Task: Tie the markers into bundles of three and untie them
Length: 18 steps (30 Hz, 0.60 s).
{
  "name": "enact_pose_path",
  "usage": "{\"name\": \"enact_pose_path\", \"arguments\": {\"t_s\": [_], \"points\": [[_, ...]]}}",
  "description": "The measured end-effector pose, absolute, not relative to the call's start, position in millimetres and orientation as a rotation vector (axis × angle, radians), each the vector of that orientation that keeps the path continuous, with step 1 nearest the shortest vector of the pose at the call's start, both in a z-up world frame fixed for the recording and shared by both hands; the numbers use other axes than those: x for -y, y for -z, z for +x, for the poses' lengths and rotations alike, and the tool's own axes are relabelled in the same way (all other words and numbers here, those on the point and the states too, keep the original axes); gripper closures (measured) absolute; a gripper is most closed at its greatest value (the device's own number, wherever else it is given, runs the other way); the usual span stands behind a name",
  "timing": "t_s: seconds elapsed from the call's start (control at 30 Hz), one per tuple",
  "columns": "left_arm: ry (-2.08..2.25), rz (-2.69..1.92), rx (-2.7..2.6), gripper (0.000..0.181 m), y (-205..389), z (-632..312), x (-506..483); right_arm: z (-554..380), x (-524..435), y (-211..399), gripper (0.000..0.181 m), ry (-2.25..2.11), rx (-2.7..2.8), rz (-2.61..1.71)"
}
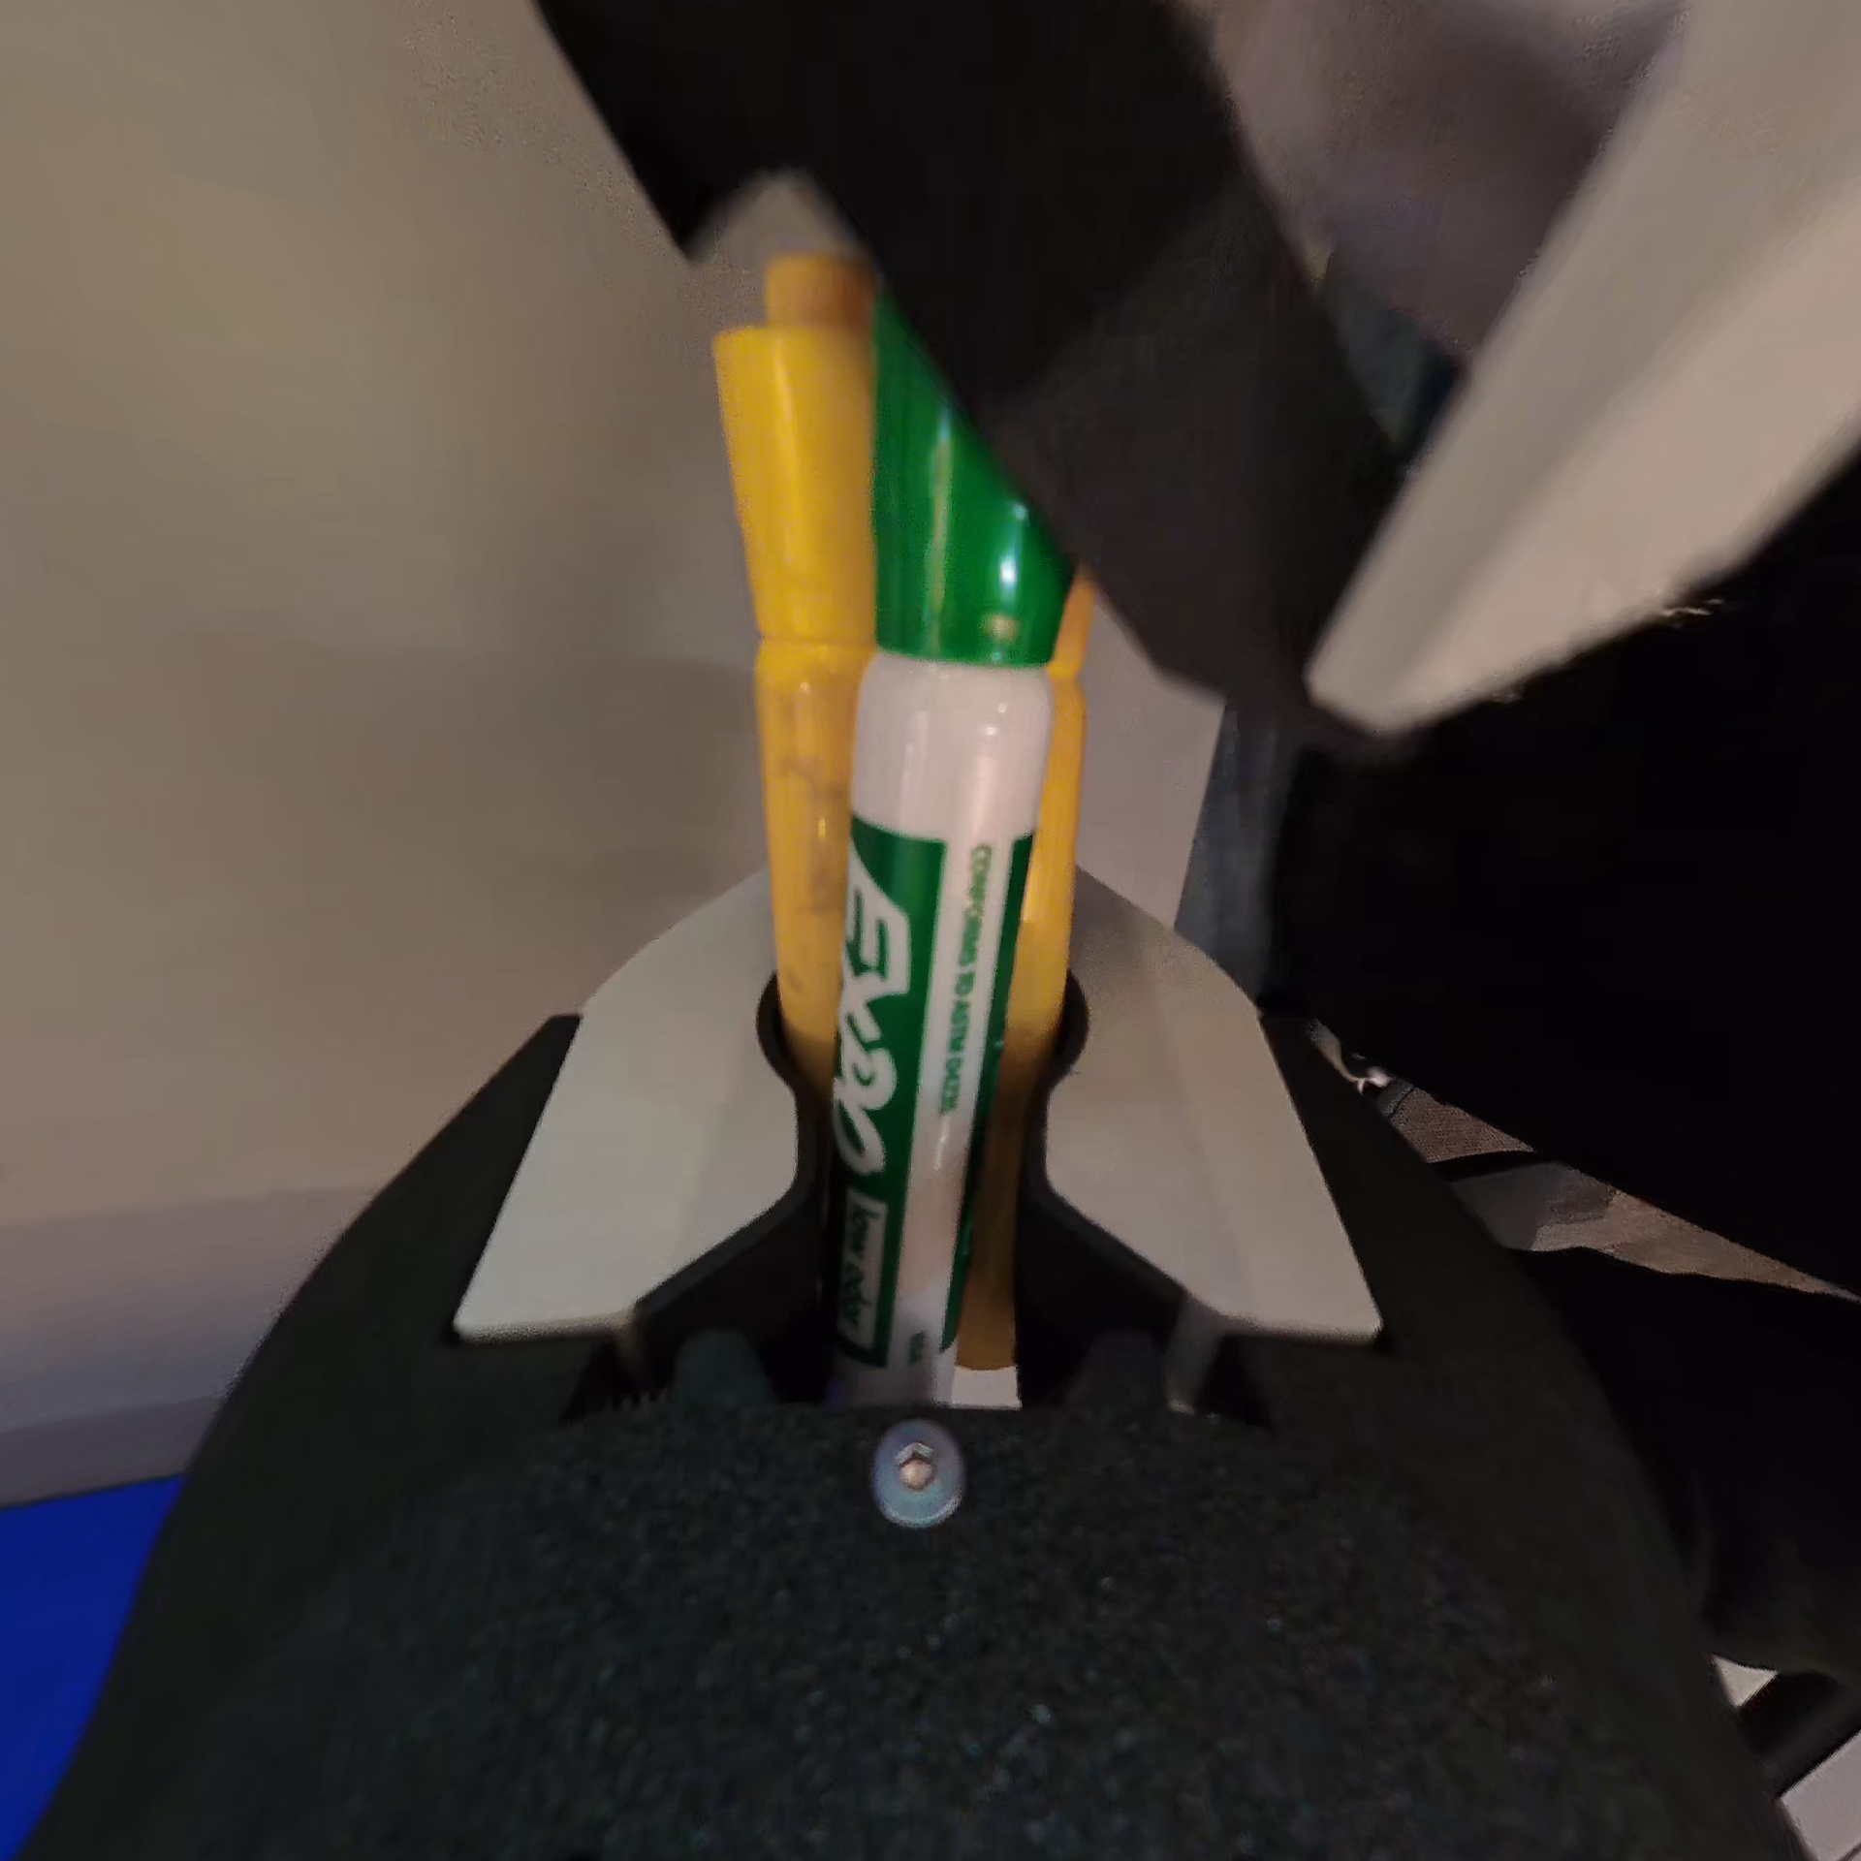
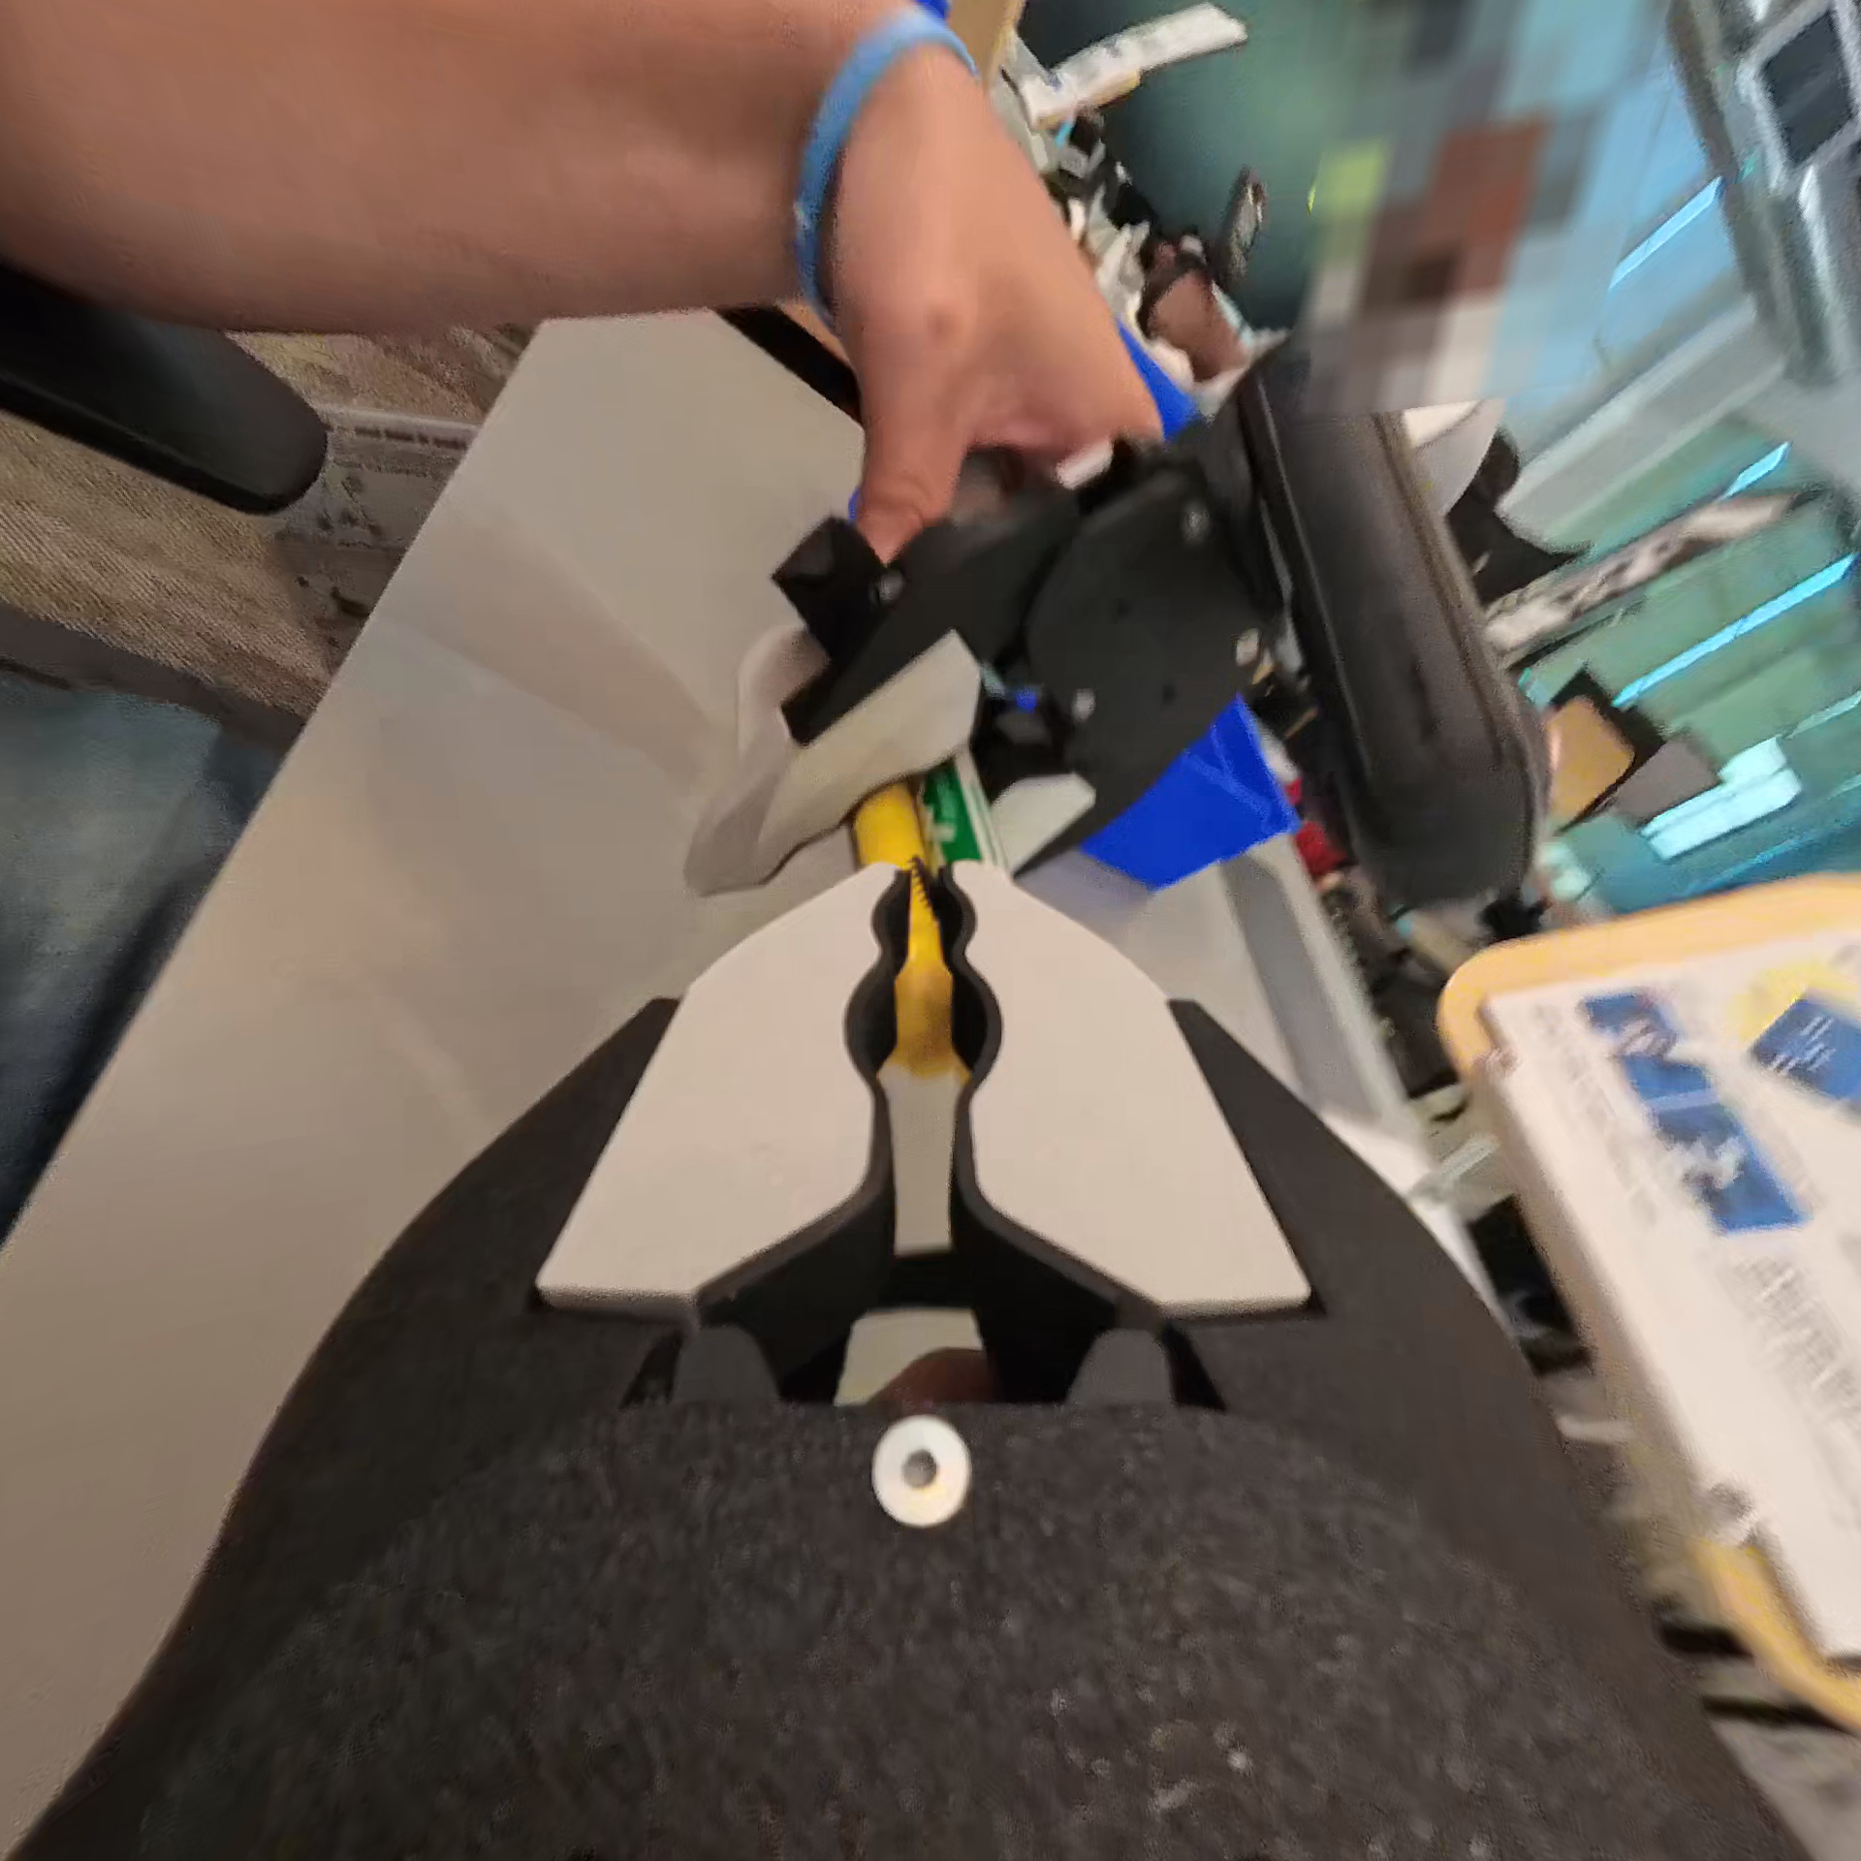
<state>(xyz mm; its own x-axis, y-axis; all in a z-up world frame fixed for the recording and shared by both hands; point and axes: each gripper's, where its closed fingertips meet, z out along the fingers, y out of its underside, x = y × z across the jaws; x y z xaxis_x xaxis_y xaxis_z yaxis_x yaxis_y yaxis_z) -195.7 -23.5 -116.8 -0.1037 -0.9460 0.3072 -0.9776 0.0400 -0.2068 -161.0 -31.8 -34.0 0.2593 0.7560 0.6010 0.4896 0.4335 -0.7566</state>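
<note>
Three markers are held in the air above a pale worktop (image 2: 483, 765): a green marker (image 1: 947, 906) flanked by two yellow markers (image 1: 806, 645), all clenched together in the left gripper (image 1: 921, 1017), whose fingers (image 1: 645, 1138) press in on the barrels near their lower ends. The right gripper (image 2: 932, 906) comes in from the cap end, its fingers (image 2: 765, 1088) nearly closed, the toothed tips pinching a yellow marker, though blur makes the grip hard to read. A person's hand (image 2: 967, 342), a blue band (image 2: 846, 151) on the wrist, steers the left tool; a blue bin (image 2: 1198, 796) sits behind it on the far side.

No tie or band is visible around the markers, so whether this is bundling or unbundling cannot be told. The risk lies in the grip: three round barrels in one clench could roll past each other, and a pull or push from the right gripper might slide one free and drop it.

The green marker carries a green-and-white printed label; its wording is left unquoted.
</note>
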Motion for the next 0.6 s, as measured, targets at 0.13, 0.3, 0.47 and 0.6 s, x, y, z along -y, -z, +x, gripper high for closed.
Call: {"name": "enact_pose_path", "arguments": {"t_s": [0.13,0.3,0.47,0.6], "points": [[-0.487,2.099,2.148,0.139,128,-203,12,-127,29,61,0.166,-0.5,1.243,-1.43],[-0.459,2.163,2.098,0.139,133,-213,-1,-77,27,108,0.133,-0.622,1.108,-1.88],[-0.471,2.175,2.09,0.139,131,-219,-2,-51,13,139,0.123,-0.546,0.996,-2.141],[-0.464,2.148,2.094,0.139,135,-219,2,-48,-16,161,0.13,-0.53,0.9,-2.275]]}}
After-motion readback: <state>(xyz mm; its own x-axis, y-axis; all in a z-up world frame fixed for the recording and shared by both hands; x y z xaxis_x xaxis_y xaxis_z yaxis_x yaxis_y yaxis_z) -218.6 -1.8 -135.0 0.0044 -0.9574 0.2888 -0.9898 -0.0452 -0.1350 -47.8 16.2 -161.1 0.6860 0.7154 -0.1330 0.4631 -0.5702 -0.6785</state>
